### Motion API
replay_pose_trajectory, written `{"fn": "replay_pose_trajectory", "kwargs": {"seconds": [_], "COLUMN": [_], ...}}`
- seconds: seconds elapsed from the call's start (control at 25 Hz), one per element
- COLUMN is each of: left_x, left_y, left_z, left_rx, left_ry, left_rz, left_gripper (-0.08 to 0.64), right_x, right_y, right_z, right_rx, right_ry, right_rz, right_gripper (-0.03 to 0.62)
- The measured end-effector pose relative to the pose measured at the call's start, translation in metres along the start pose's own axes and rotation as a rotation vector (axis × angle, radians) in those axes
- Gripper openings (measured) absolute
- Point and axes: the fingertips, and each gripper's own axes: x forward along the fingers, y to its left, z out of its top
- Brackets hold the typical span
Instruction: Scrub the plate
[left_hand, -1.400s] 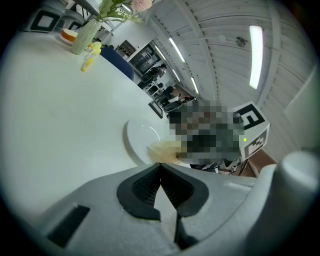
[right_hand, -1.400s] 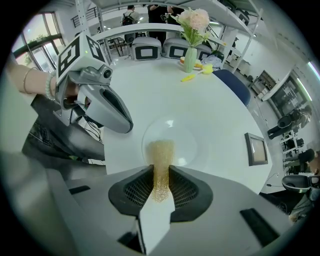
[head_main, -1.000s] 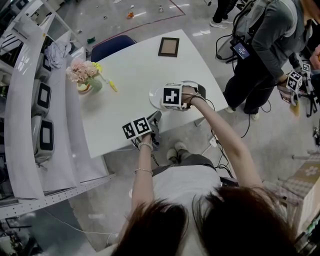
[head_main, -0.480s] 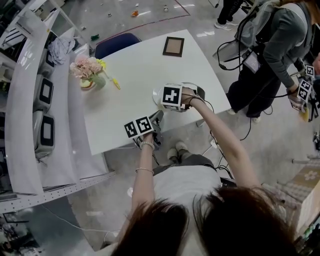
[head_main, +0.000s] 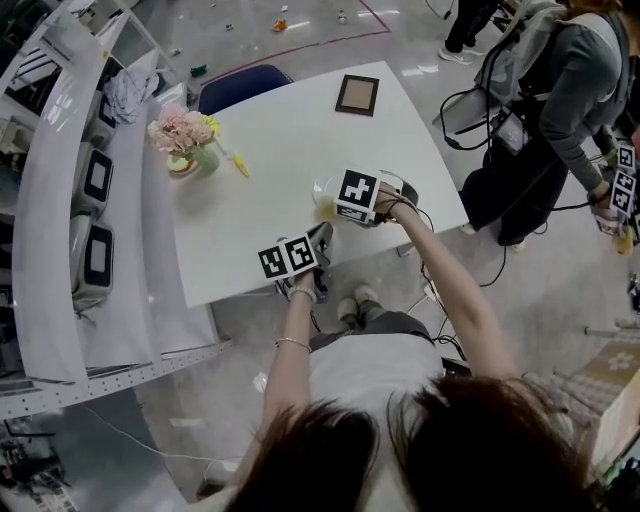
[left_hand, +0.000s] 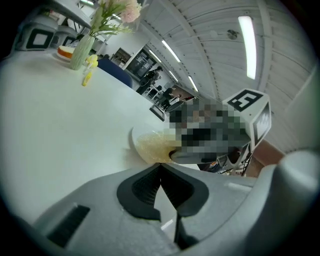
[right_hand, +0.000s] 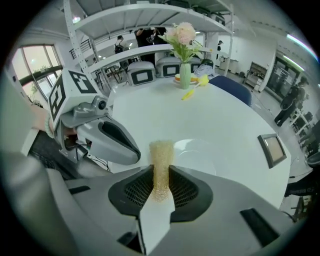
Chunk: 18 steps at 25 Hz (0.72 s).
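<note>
Clamping down on a strip of yellow sponge with the right gripper, jaws narrowed tight against both its sides, free end sticking out ahead. Laying that end on the round plate, right at the rim nearest the left gripper. Keeping that plate close to the right-hand edge of the white table, with little tabletop to spare on that side. Parking the left gripper at the table's near edge, jaws pressed together tip to tip with nothing between them, just beside the plate but apart from it. Leaving plenty of bare tabletop open toward the far left, all the way up to the vase of pink flowers and the yellow thing lying beside it, too small to identify. Spotting a small picture frame well apart, near the far edge. Noting a blue chair tucked in at the far side. Seeing another person in grey standing on the floor off the right edge, clear of the table. Closing off the left side with a white shelf unit carrying small screens.
</note>
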Motion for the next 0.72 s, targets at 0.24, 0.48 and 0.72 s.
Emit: {"fn": "replay_pose_trajectory", "kwargs": {"seconds": [0.24,0.48,0.72], "left_x": [-0.008,-0.02,-0.024], "left_y": [-0.002,-0.008,-0.02], "left_z": [0.007,0.026,0.045], "left_rx": [0.103,0.224,0.317], "left_ry": [-0.065,-0.17,-0.261], "left_rz": [0.032,0.052,0.064], "left_gripper": [0.011,0.011,0.011], "right_x": [-0.008,-0.032,-0.053], "right_y": [-0.002,0.005,0.002], "right_z": [0.003,0.013,0.016], "right_rx": [0.048,0.078,0.135], "right_ry": [-0.178,-0.502,-0.691], "right_rz": [-0.025,-0.058,-0.074], "right_gripper": [0.086,0.086,0.086]}}
